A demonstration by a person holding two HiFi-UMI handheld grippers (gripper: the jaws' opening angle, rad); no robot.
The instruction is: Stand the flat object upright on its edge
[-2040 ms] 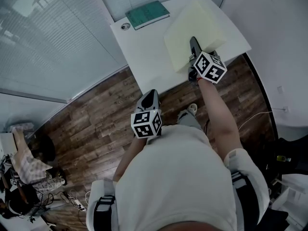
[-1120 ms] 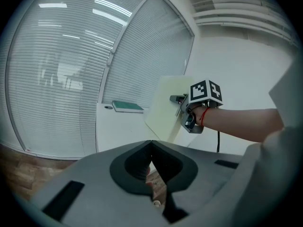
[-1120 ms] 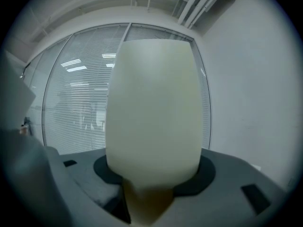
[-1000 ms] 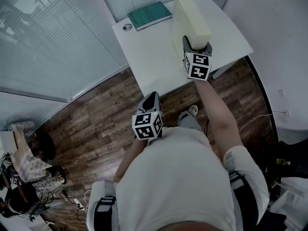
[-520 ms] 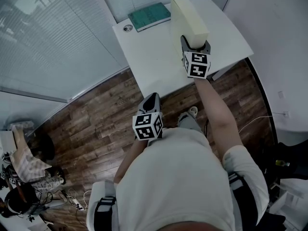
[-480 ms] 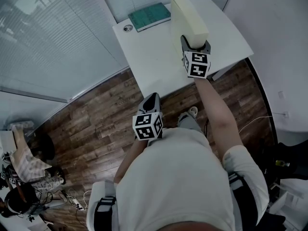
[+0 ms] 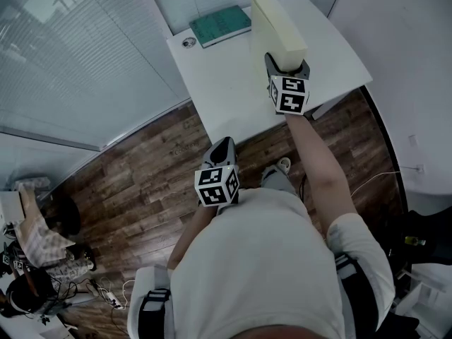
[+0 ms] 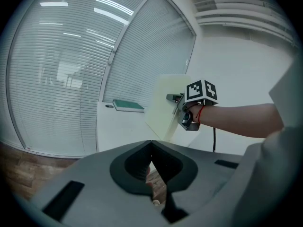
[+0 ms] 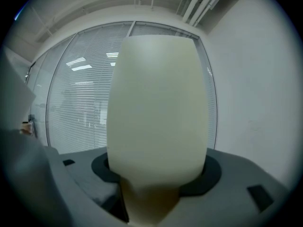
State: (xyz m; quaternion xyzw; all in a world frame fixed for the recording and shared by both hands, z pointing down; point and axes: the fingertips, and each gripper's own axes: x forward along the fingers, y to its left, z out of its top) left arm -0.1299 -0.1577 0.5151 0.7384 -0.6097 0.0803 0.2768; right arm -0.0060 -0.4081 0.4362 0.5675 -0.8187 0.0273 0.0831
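the pale foam slab (image 7: 279,30) stands upright on its edge on the white table (image 7: 226,76), far right. its near end is pinched in the right gripper (image 7: 286,66), whose jaws have just been easing apart. the left gripper (image 7: 220,150) hangs nearer, jaws together, empty.

A white rectangular table (image 7: 219,90) stretches away ahead, and there at its far left end lies a flat teal-green book (image 7: 219,25), with a small dark round disc (image 7: 188,42) just beside it at the left corner. Off to the left stands a glass partition with horizontal slatted blinds (image 7: 70,55). Nearer in, dark wood-plank floor (image 7: 134,189); in the near left corner, a jumble of cables and bags (image 7: 42,260), too small to sort out. A plain white wall (image 7: 402,62) closes the right.
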